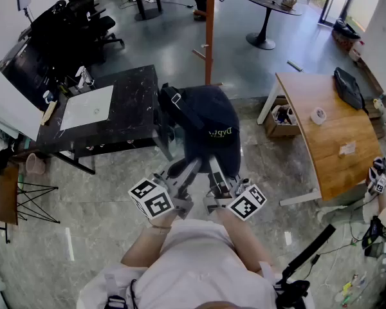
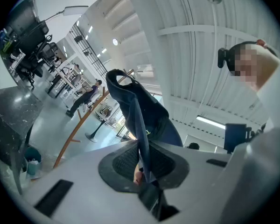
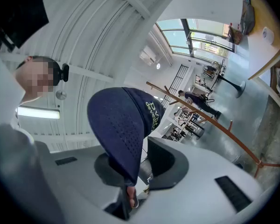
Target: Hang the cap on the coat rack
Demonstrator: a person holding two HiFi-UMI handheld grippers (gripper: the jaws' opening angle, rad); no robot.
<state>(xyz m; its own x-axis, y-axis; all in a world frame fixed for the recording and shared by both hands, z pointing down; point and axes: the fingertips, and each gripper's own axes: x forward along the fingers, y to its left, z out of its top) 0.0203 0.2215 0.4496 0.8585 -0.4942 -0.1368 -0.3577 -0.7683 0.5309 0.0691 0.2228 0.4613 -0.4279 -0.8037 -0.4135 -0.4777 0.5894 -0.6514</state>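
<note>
**Cap held in both grippers, short of the coat rack**

1. Left gripper [image 1: 192,167]: at 6 o'clock in your head view, just below the cap. Its jaws are closed on a fold of the cap's dark fabric, which runs up from between the pads.
2. Right gripper [image 1: 213,166]: just beside the left one, on its 3 o'clock side. Its jaws are clamped on the lower edge of the cap's perforated crown.
3. Cap [image 1: 206,124]: navy, with pale lettering. It is held up in front of you at the centre of the view, gripped by both tools and clear of the furniture.
4. Black marble table [image 1: 132,98]: at 9 to 10 o'clock from the cap, with a white sheet [image 1: 87,108] lying on it.
5. Wooden table [image 1: 321,134]: at 3 o'clock, carrying a tape roll [image 1: 318,115] and a dark bag [image 1: 347,87].
6. Coat rack [image 1: 210,24]: an orange-brown post with pegs at 12 o'clock beyond the cap. The cap is not touching it.
7. Office chairs [image 1: 77,24]: far at 10 to 11 o'clock.
8. Round table [image 1: 270,2]: far at 1 o'clock.
</note>
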